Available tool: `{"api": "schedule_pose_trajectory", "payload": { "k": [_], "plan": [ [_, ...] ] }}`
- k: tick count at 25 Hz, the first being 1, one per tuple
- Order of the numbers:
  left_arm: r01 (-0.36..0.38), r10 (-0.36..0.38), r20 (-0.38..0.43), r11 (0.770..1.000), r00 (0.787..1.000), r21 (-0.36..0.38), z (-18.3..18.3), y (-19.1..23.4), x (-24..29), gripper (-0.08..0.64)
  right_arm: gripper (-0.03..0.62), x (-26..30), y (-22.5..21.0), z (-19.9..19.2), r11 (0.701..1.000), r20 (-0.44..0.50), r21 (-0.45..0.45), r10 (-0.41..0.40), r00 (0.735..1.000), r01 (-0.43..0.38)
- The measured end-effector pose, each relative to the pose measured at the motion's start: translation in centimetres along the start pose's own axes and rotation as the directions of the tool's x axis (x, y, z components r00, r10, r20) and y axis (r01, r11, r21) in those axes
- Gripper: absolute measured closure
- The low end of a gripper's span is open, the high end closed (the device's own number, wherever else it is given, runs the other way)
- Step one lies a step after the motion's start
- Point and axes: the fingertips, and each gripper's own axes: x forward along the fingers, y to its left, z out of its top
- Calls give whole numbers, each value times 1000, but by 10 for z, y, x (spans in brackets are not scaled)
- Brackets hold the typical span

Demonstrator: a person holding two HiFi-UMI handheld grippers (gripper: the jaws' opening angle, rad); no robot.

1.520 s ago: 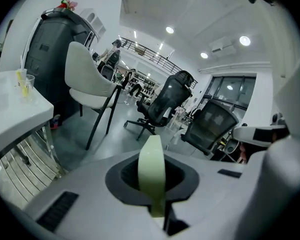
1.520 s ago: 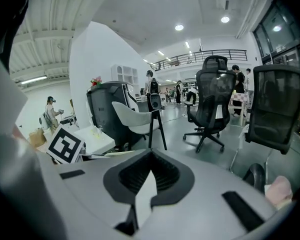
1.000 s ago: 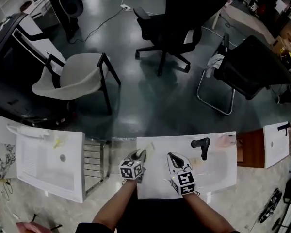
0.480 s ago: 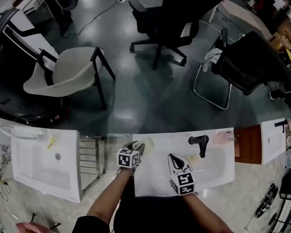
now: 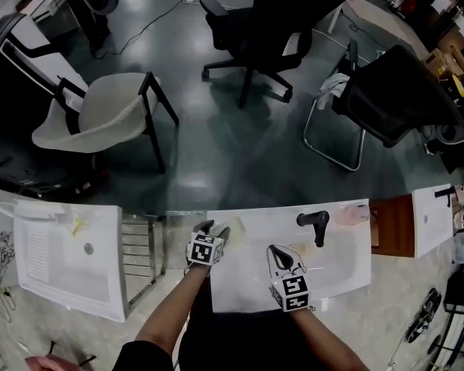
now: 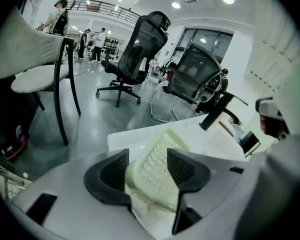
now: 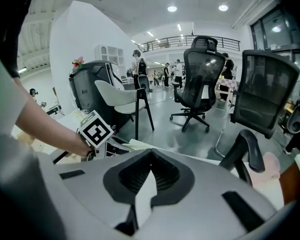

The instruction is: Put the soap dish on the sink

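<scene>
Soap dish, pale and slatted, lying on far left corner of sink, loose between left tongs just spread apart. Right tongs clenched on nothing. Probably light, stiff, slippery plastic; best gripped across its narrow width at rim.

The soap dish looks ribbed plastic, the sink glossy white.

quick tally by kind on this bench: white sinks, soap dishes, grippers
sinks: 3
soap dish: 1
grippers: 2, left gripper and right gripper
total: 6
</scene>
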Motion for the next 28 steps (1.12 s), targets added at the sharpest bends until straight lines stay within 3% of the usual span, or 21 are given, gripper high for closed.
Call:
{"api": "schedule_pose_trajectory", "payload": {
  "k": [13,17,21,28],
  "plan": [
    [-48,50,-17,996,999,73,-3,4,3,327,594,-14,4,-13,1000,-6,14,-10,1000,10],
    [-49,50,-11,998,999,48,-2,1,-1,327,594,-19,2,-16,1000,-2,26,-6,1000,6],
    [-51,51,18,998,999,21,1,0,-8,327,594,-27,-6,-17,995,20,97,-14,1000,12],
    [-98,98,99,995,990,-2,6,-8,-49,327,594,-49,-20,-23,994,53,112,-2,999,-4]
  ]
}}
